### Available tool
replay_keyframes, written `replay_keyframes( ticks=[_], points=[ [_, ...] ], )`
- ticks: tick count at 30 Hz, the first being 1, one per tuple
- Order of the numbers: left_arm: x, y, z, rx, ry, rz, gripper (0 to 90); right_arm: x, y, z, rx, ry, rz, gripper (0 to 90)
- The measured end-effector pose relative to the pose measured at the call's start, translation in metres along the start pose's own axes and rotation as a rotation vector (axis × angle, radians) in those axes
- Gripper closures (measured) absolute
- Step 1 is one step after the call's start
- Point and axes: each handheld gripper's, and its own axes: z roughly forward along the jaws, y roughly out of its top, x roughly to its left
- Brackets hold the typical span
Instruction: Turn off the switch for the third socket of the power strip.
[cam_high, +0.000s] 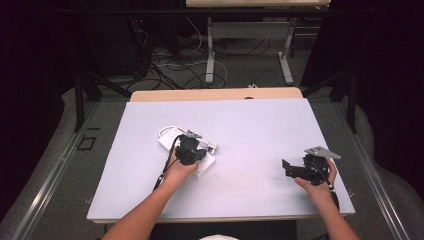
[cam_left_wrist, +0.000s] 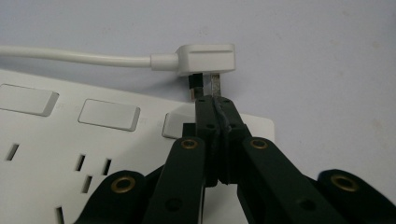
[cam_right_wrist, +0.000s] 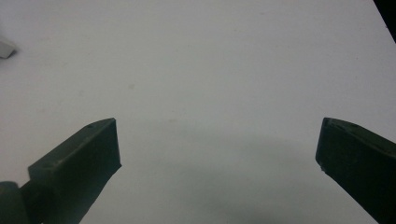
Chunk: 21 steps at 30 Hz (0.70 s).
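the left gripper (cam_left_wrist: 214, 100) has its jaws pressed together on a prong of the white plug (cam_left_wrist: 205, 59), which sits just past the far edge of the white power strip (cam_left_wrist: 56, 144), its cord running off left. the strip lies left of centre on the white table (cam_high: 260, 130). the right gripper (cam_right_wrist: 218, 149) hovers spread wide over bare table at the near right, well apart.

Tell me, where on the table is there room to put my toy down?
There is bare white table between the power strip and the right tool, along the far edge, and at the near left corner. It is crowded around the power strip, where its white plug and the left tool sit.
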Motion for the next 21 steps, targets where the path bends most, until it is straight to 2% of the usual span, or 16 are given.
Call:
replay_keyframes(
  ticks=[7,15,21],
  points=[
    [0.0008,-0.0001,-0.0003,0.001,0.0,0.006,89.9,-0.0004,-0.0003,0.0008,-0.001,-0.003,0.003,0.0],
    [0.002,-0.0004,-0.0006,-0.004,-0.009,-0.005,89.3,-0.0005,0.0,0.0004,0.005,0.005,-0.001,0.0],
    [0.0005,-0.0002,-0.0007,-0.007,-0.007,-0.006,86.3,-0.0008,-0.0001,-0.0005,0.004,0.002,0.002,0.0]
  ],
)
